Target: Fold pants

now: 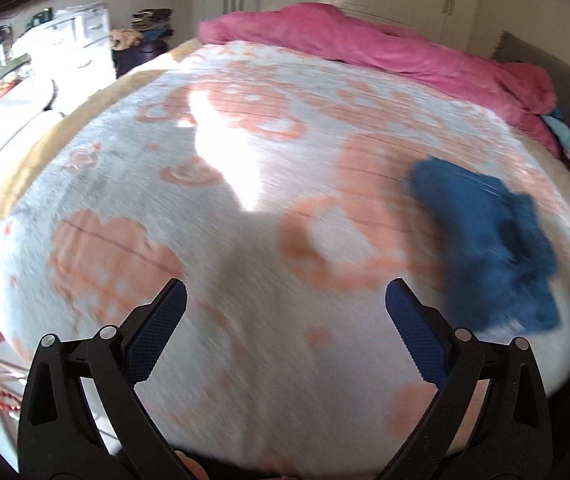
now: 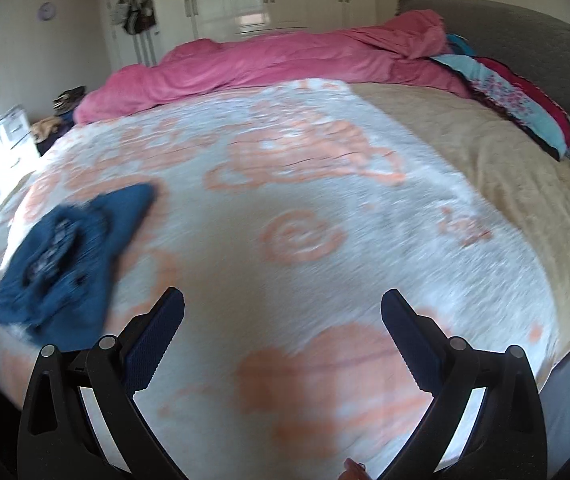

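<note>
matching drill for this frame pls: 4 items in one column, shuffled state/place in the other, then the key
Items
1. blue pants
2. pink duvet
3. left gripper
4. patterned blanket

States or places
A. bunched along the far edge of the bed
B. open, holding nothing
C. crumpled in a heap, not yet folded
D. spread flat, white with orange shapes

Pairs: 1-C, 2-A, 3-B, 4-D

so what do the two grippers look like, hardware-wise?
They look identical: the left gripper and right gripper each have black, matte plastic linkage arms with triangular cutouts and silver pivot pins, and dark blue textured pads inside the fingers. No cables, markings or sleeves show.
</note>
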{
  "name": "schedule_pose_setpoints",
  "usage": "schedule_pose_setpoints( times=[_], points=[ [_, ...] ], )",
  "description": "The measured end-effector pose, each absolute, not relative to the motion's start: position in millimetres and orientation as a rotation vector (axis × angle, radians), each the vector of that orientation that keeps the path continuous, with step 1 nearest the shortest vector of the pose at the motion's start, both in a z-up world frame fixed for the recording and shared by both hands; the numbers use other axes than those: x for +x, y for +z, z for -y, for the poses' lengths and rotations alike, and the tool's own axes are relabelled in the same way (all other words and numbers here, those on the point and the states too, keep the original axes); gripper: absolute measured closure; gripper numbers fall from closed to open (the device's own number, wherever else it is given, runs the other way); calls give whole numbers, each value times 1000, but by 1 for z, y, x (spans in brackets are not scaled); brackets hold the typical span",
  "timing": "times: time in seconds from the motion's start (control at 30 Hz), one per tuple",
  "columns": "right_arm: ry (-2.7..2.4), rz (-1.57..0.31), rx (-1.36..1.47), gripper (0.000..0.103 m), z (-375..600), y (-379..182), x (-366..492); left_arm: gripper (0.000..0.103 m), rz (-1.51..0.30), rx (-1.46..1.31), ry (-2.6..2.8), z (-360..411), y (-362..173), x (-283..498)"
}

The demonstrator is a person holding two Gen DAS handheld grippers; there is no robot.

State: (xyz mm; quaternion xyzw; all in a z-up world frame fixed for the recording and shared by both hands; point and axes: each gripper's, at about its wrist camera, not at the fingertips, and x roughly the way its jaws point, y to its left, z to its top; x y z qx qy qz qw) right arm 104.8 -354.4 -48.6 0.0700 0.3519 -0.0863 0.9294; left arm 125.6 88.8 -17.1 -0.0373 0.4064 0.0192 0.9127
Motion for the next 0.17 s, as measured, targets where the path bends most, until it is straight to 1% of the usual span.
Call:
schedule_pose_setpoints(
  times=[0.1, 0.17],
  points=[
    [-272, -759, 157, 5, 408, -56, 136, 9, -871, -88, 123, -119, -28, 167],
    [-340, -780, 174, 5, 443, -61, 154, 9, -863, -63, 170, -133, -31, 187]
  ],
)
